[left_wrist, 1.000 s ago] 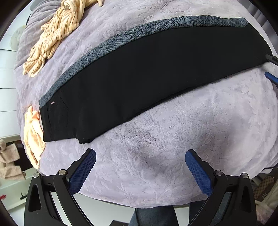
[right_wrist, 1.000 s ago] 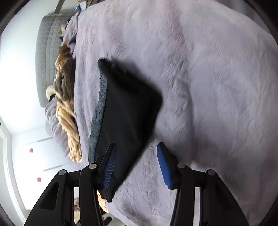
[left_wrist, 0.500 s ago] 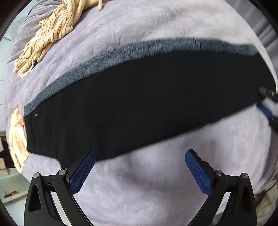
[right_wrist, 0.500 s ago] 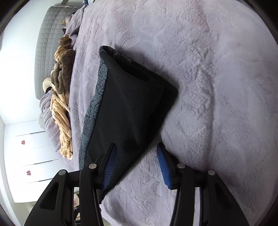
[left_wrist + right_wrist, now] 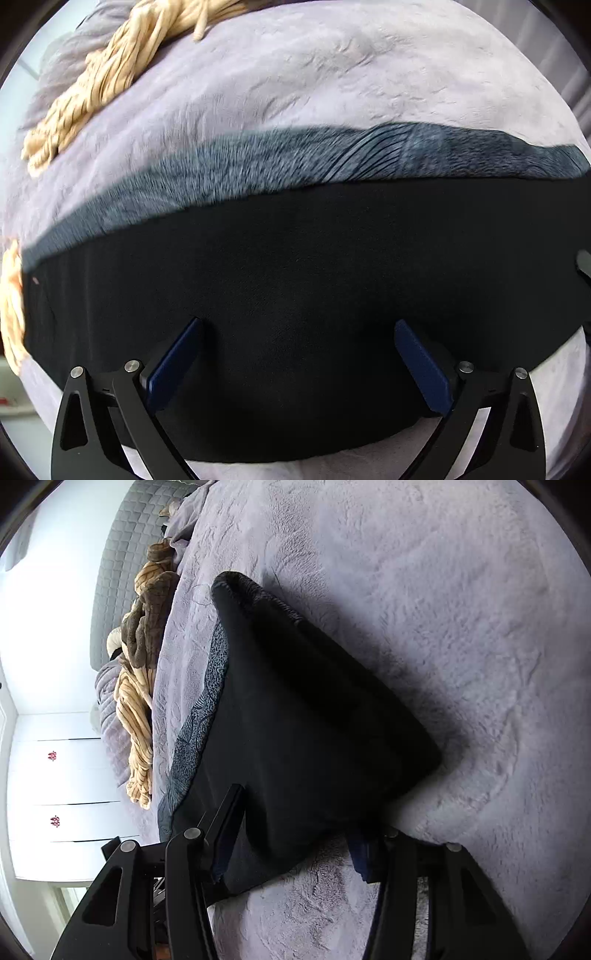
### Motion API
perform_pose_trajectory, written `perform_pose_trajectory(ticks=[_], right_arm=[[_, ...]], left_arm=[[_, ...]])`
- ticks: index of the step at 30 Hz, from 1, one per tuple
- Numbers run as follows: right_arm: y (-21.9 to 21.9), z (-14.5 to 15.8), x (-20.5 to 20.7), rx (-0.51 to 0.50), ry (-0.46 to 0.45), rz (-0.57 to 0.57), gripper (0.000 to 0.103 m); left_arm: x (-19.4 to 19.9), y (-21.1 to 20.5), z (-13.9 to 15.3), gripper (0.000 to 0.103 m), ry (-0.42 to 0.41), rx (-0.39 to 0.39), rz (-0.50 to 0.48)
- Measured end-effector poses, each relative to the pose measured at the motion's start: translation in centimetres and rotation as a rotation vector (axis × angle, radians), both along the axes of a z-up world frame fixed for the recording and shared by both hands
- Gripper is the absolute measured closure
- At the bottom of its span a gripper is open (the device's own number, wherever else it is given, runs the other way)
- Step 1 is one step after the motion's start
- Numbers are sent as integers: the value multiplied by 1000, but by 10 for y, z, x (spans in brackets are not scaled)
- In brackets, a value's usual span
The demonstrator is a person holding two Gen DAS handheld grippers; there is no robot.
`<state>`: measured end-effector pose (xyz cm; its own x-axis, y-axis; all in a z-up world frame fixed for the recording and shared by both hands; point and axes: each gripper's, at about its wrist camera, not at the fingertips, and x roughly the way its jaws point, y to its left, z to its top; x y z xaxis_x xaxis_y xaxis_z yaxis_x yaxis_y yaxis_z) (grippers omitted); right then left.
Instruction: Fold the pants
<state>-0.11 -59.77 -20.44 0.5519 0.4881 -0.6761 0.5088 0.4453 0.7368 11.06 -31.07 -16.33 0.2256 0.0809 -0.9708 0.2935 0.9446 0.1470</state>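
Observation:
Black pants [image 5: 295,266] with a grey patterned side stripe [image 5: 258,166] lie folded lengthwise across a lilac bedspread [image 5: 332,74]. My left gripper [image 5: 295,354] is open, low over the pants' middle near their front edge, both blue pads against the cloth. In the right wrist view the pants' leg end [image 5: 295,709] lies between the jaws of my right gripper [image 5: 295,834], one finger over the cloth and the other at its edge; the jaws stand apart. The right gripper's tip shows at the far right of the left wrist view [image 5: 583,262].
A beige striped garment [image 5: 96,85] lies bunched at the bed's far left, also in the right wrist view [image 5: 136,716]. A peach cloth [image 5: 11,302] sits by the waistband. A grey quilted headboard [image 5: 122,554] and white cupboards [image 5: 55,775] stand beyond.
My left gripper has moved forward and down from the bed's edge onto the pants. My right gripper has slid forward around the leg end, which now fills its jaws.

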Motion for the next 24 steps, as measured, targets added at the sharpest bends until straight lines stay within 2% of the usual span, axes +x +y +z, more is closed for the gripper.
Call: perform_pose_trajectory(ticks=[3,5,8,10,12,13,14,16,18,20,21,22,24], right_arm=[[-3,-2,1,27,-5,8,45],[-6,-4,1,55,-3,3,45],[-9,-2,1,70,5,-7,46],[-8,5,0,56,-10,-14,55],[-7,14,-1,35,-45,-22,57],[-6,17,0,30,-54,-25,57],[-4,18,1,27,-52,-28,57],[-3,14,3,28,-29,-44,57],[-3,12,5,28,-23,-62,58],[-1,15,1,-18,-5,-68,77],[0,19,2,-48,5,-66,83],[3,27,3,-76,-4,-67,88],[11,47,9,-150,-23,-51,89]], left_arm=[[8,-8,23,0,-63,-55,-29],[22,-14,30,0,-114,-52,-24],[53,-20,13,0,-109,-20,46],[66,-25,-6,0,-86,1,54],[66,-32,-7,0,-98,46,29],[61,-34,3,0,-111,55,22],[57,-36,10,0,-124,46,12],[46,-37,28,0,-191,-24,-9],[47,-45,30,0,-243,-32,-21],[56,-60,3,0,-205,29,-60],[60,-66,-11,0,-166,46,-71],[62,-64,-9,0,-161,23,-62],[63,-54,8,0,-140,-27,-82]])
